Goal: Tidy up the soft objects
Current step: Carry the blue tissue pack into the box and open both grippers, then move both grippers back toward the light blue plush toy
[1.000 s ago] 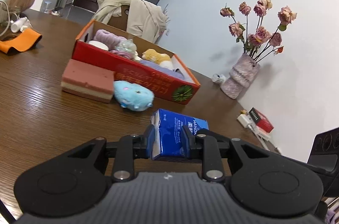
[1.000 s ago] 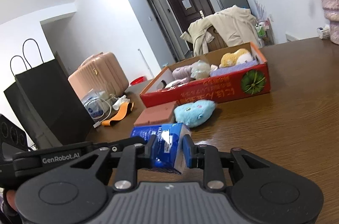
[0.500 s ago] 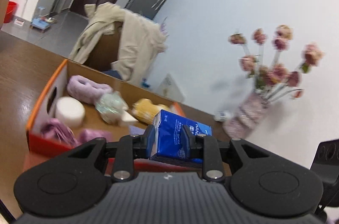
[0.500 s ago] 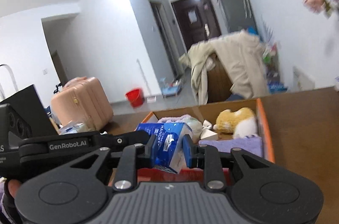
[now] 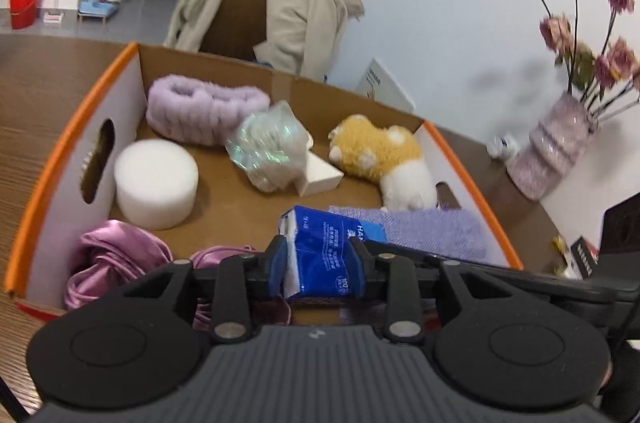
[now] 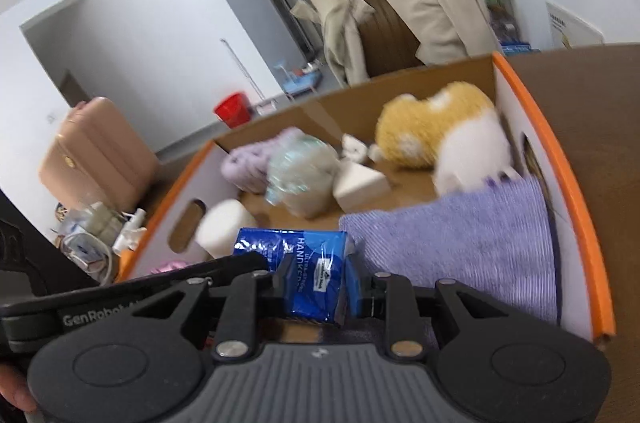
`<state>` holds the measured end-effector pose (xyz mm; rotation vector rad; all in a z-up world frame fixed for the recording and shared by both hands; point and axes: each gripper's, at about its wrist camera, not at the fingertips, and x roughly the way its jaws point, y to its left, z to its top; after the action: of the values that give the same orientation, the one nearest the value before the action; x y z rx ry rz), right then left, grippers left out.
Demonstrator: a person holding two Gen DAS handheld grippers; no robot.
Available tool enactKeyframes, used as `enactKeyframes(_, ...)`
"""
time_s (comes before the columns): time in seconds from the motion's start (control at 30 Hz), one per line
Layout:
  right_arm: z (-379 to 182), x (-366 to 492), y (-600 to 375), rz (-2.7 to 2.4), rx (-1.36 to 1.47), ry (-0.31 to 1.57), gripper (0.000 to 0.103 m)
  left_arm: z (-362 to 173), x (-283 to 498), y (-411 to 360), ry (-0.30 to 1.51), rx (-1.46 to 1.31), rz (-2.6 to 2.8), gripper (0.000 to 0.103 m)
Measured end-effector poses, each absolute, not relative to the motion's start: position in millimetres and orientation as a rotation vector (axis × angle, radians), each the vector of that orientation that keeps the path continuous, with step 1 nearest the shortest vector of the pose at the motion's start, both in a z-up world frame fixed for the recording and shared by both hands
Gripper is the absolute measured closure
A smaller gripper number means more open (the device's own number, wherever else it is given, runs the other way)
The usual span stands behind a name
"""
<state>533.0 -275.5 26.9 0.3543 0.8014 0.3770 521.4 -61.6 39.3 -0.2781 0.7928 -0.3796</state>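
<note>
Both grippers clamp the same blue tissue pack point(image 5: 326, 257): the left gripper point(image 5: 320, 261) at the lower centre of its frame, the right gripper point(image 6: 318, 285) likewise. The pack hangs over the near part of the orange-rimmed cardboard box point(image 5: 60, 151), left of the folded purple towel point(image 6: 460, 235).

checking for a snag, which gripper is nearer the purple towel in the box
Right. The right gripper grips the tissue pack beside the purple towel; the left gripper grips its far end.
</note>
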Motion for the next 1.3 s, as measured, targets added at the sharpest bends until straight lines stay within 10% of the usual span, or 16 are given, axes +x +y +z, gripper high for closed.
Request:
enactKeyframes(0.43, 28, 557, -266, 0.388, 0.300, 0.971, 0.082, 57, 503, -52, 0.773, -0.221, -0.382, 0.056)
enactKeyframes(1.3, 159, 278, -278, 0.360, 0.150, 0.480, 0.031, 155, 251, 37, 0.338, -0.098, -0.217, 0.011)
